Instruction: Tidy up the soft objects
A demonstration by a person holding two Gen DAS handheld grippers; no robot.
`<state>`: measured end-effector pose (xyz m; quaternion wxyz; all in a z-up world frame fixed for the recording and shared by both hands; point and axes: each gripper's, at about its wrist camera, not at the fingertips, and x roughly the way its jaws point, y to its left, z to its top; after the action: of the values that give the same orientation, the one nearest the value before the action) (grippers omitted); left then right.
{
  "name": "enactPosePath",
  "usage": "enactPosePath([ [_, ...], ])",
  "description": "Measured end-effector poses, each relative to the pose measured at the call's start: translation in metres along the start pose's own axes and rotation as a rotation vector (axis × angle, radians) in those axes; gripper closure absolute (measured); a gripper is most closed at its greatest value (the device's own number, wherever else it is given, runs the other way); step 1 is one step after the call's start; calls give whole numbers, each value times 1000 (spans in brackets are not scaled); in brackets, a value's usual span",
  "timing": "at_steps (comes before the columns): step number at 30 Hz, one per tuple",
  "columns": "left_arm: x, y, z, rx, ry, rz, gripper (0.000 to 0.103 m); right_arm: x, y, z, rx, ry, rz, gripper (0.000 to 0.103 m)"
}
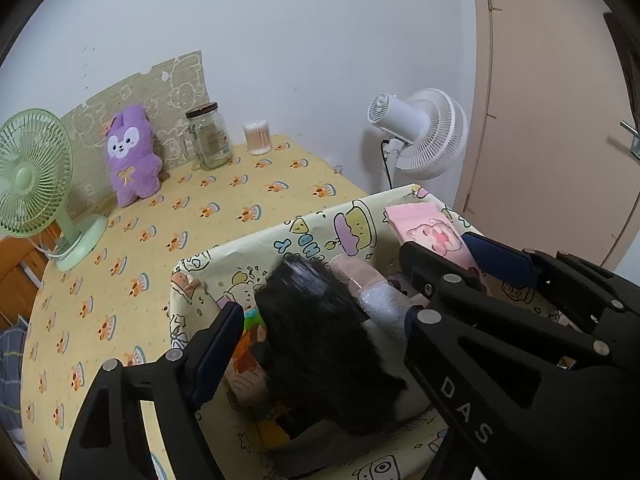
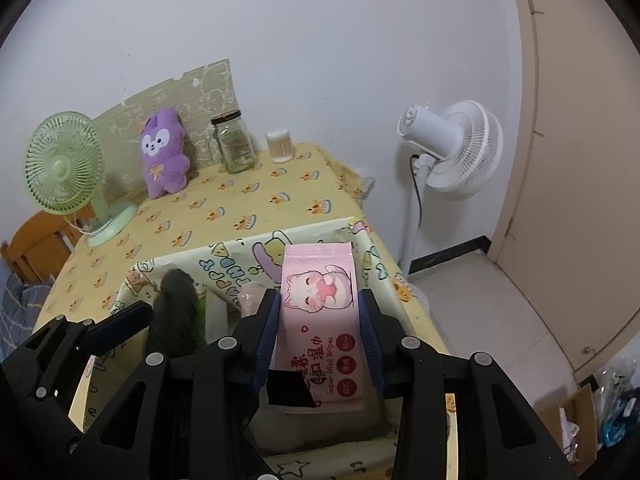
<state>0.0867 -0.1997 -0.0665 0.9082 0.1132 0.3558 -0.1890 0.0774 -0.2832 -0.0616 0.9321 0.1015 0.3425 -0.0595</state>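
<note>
Right tool [image 2: 320,312] grips wipes pack [image 2: 320,320] over bin [image 2: 256,248].

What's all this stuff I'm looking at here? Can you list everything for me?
Storage bin: one, yellow cartoon print, near end of the table.
Black plush: one, black, inside the bin.
Wipes pack: one, pink, over the bin.
Purple plush: one, purple, back of the table against the wall.
Desk fan: one, green, table's left end.
Glass jar: one, clear with dark lid, beside the purple plush.
Cotton swab tub: one, clear, right of the jar.
Standing fan: one, white, on the floor by the door.
Tablecloth: one, yellow, covering the table.
Left gripper: black, open around the black plush.
Right gripper: black, shut on the wipes pack.
</note>
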Motion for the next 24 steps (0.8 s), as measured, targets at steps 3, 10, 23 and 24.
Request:
enactPosePath([
  [3,-2,-1,0,-4,-1,2,17,1,0,1,-2,8,21,60],
  [10,-10,-2,2,-30,-16,1,16,-8,0,5,-18,-10,26,31],
  [23,-45,23,0,-70,-79,85,6,-38,26,11,-62,-59,47,8],
  [24,-48,25,-1,-73,-85,93,4,-41,29,11,-64,-65,50,8],
])
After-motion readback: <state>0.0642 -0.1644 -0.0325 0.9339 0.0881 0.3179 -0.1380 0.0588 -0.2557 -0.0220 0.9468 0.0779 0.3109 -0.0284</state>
